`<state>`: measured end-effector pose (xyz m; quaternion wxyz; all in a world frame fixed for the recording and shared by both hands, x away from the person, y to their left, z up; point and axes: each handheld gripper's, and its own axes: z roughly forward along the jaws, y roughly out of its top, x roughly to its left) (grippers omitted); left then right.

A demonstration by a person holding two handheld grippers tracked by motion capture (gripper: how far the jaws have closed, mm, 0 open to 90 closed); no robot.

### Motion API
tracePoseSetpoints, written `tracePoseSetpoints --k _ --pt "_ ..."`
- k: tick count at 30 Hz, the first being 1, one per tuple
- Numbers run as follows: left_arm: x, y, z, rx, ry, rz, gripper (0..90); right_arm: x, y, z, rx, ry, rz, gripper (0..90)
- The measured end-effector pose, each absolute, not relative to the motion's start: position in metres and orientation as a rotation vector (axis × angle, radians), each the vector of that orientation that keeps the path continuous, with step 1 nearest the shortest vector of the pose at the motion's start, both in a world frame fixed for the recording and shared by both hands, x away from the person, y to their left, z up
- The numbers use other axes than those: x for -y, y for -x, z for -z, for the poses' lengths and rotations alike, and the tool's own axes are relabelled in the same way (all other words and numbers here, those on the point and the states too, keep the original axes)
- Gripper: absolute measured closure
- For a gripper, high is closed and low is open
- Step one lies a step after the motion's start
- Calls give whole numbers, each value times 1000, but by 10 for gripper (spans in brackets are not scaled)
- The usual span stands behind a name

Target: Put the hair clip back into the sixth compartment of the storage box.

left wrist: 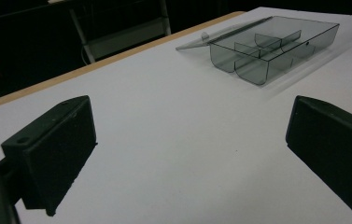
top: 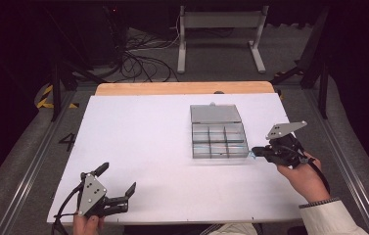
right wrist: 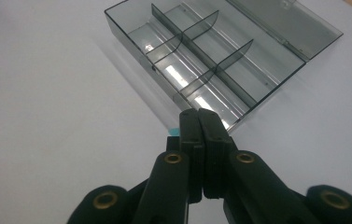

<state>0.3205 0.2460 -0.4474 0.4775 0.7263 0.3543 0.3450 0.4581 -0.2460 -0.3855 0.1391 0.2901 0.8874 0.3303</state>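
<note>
On the right half of the white table (top: pixel 138 161) sits a clear grey box (top: pixel 219 138), its lid (top: pixel 215 113) thrown flat open on the far side and its base split by dividers into small compartments. As far as the pictures tell, the compartments are empty.

The right gripper (top: pixel 254 153) is held low at the box's near right corner, its jaws pressed together. In the right gripper view a small blue-green sliver (right wrist: pixel 174 131) peeps out beside the tips; the high view has a like speck at the same spot. What it is I cannot tell, but the jaws seem to be pinching it, so the step in hand looks like carrying a small piece to the box, with the drop not yet made.

The left gripper (top: pixel 116 186) rests well apart, near the table's front left edge, jaws spread wide and holding nothing; the left gripper view looks across bare table toward the box (left wrist: pixel 269 49).

The next move, by my judgement, calls for lifting the tips over the near wall, settling above one compartment and not a divider, then parting the jaws. A light piece could cling to a pad or bounce out, so a low release would be safer.
</note>
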Motion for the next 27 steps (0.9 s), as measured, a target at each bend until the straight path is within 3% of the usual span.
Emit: tracePoseSetpoints --k 27 --pt "-246 -321 447 -862 -1776 -842 24 216 -481 370 -2502 -920 -975 898"
